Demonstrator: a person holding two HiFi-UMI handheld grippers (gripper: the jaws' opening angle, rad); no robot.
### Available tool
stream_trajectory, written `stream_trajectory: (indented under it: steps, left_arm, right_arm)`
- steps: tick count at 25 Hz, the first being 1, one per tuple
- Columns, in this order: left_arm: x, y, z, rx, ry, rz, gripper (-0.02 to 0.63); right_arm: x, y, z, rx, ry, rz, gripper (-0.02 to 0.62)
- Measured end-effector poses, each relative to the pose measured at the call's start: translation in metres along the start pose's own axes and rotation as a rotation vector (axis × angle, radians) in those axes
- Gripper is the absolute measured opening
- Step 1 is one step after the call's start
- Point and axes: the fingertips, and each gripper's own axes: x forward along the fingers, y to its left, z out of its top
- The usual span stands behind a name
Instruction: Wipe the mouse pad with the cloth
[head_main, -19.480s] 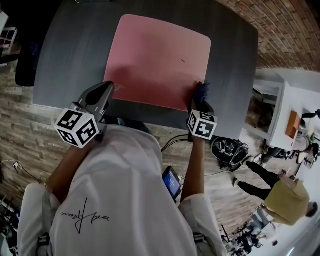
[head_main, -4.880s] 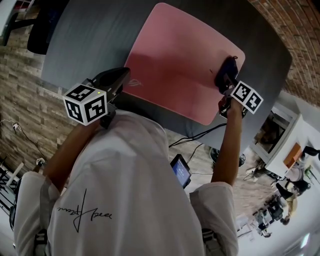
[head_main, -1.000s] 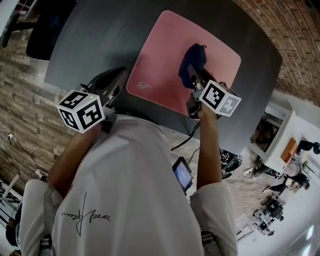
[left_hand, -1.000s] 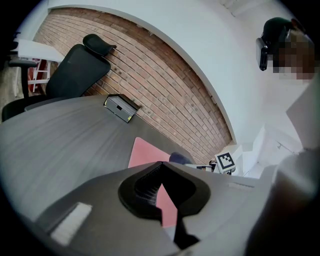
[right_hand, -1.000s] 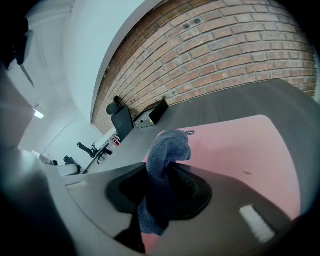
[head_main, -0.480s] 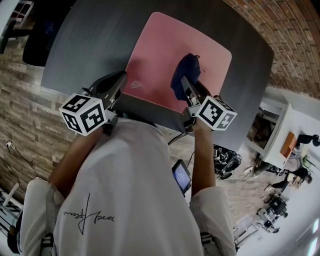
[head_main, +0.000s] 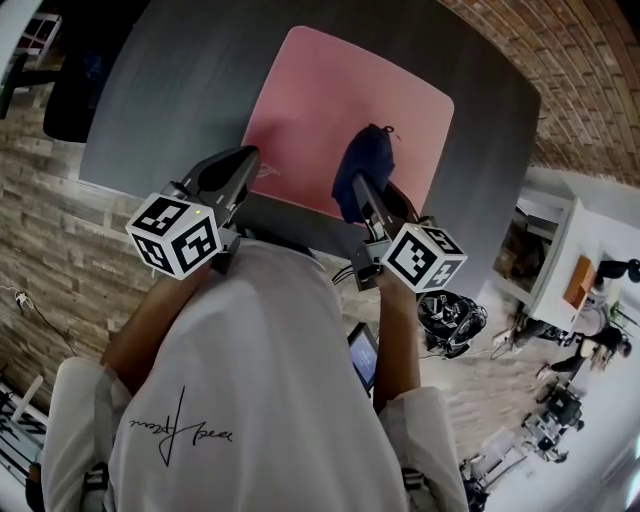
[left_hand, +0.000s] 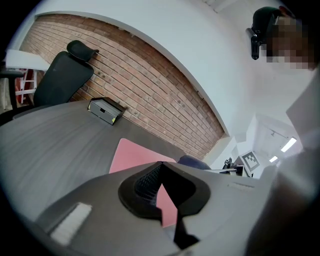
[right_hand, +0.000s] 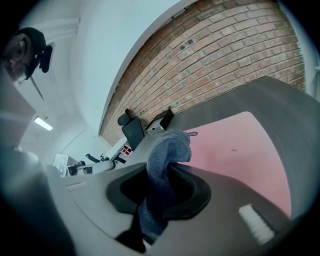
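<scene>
The pink mouse pad (head_main: 330, 100) lies on the dark grey desk (head_main: 150, 100). A dark blue cloth (head_main: 363, 168) rests bunched on the pad close to its near edge. My right gripper (head_main: 357, 192) is shut on the cloth (right_hand: 167, 150), which sticks up between its jaws in the right gripper view, with the pad (right_hand: 240, 150) beyond. My left gripper (head_main: 243, 156) sits at the pad's near left corner, shut with nothing in it. In the left gripper view, the left gripper (left_hand: 161, 164) shows its tips meeting, with the pad (left_hand: 131, 155) ahead and the cloth (left_hand: 192, 161) to its right.
A black office chair (left_hand: 62, 75) stands at the desk's far left end, and a small black box (left_hand: 105, 110) sits by the brick wall. The desk's near edge runs just under both grippers. A cluttered floor and white furniture (head_main: 575, 240) lie to the right.
My right gripper has dragged the cloth across the pad from its middle toward the near edge. The left gripper has stayed at the near left corner.
</scene>
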Motion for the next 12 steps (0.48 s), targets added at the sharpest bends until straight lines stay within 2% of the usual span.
stream_trajectory:
  steps: [7,12]
  left_arm:
    - [0.005,-0.014,-0.004,0.057,0.036,-0.021,0.014]
    - [0.013,-0.027,-0.008,0.084,0.069,-0.061,0.015]
  right_arm:
    - [-0.016,0.010,-0.014,-0.040,-0.003,-0.030,0.087]
    - [-0.022,0.023,-0.020,-0.071,0.008,-0.016,0.088]
